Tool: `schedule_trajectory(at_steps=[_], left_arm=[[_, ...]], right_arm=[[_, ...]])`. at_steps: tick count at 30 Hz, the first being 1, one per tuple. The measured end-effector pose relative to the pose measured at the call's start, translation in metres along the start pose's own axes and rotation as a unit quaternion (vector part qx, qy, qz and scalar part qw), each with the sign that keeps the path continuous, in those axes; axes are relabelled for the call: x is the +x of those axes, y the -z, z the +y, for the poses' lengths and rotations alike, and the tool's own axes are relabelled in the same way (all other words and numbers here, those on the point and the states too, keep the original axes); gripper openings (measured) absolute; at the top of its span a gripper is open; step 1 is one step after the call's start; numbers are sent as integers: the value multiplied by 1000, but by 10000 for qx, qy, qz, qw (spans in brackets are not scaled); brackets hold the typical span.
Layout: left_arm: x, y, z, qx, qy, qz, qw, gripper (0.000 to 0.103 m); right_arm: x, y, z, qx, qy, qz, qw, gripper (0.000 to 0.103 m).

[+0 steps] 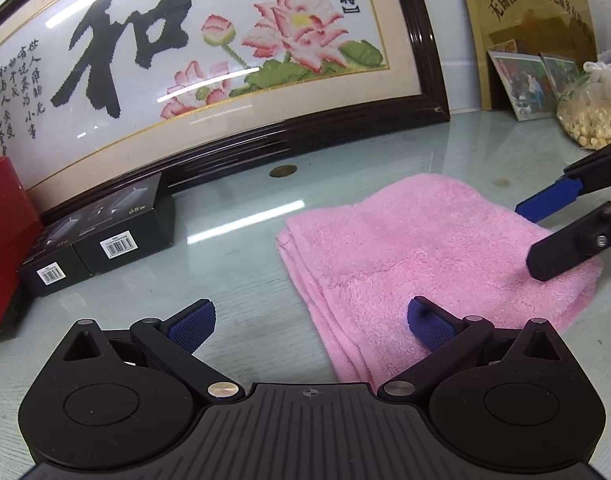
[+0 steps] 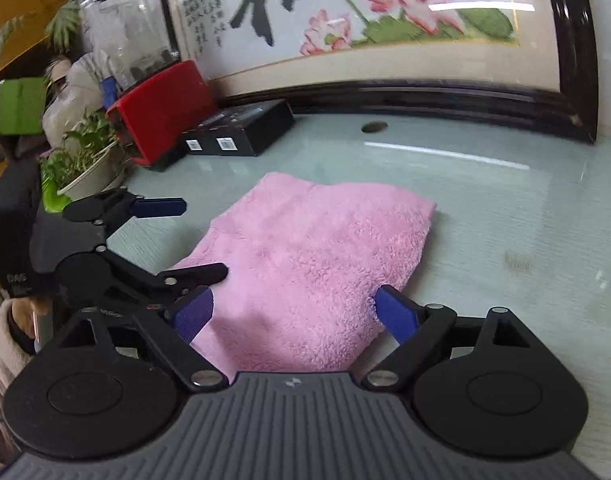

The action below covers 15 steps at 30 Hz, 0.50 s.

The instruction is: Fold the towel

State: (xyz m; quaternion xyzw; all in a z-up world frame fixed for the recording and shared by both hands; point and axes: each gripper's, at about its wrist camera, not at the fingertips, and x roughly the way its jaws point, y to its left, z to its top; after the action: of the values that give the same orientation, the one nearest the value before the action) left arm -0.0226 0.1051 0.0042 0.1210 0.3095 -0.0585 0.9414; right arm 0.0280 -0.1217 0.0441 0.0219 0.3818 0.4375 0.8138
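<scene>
Folded pink towel (image 1: 433, 264) lying flat on the glass worktop (image 1: 245, 216), in front of the framed embroidery (image 1: 209, 56) along the back edge. My left gripper (image 1: 311, 322) stands spread wide, one pad over the towel's near left edge. My right gripper (image 2: 295, 312) is likewise spread, its pads seemingly clear of the pile, pinching nothing.

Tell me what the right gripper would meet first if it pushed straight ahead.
Probably the folded pink towel: the right gripper stands open, angled down at it. Depth is unclear.
</scene>
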Motion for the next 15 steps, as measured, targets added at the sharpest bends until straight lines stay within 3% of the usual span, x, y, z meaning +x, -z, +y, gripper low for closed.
schedule_trajectory(at_steps=[2,6,11,15], left_arm=[[0,0,1,-48,-1,24,10000,103],[1,-1,5,-166,67,94,9998,103],[-1,-1,11,-276,94,163,9994,103],[-2,0,16,-345,19,247,9991,103]], right_arm=[[-9,2,10,-330,-316,-116,9989,91],[-11,11,33,-1079,-389,10,9934,93],[13,23,52,-1681,293,454,9843,94],[22,27,64,-2008,570,466,9769,98]])
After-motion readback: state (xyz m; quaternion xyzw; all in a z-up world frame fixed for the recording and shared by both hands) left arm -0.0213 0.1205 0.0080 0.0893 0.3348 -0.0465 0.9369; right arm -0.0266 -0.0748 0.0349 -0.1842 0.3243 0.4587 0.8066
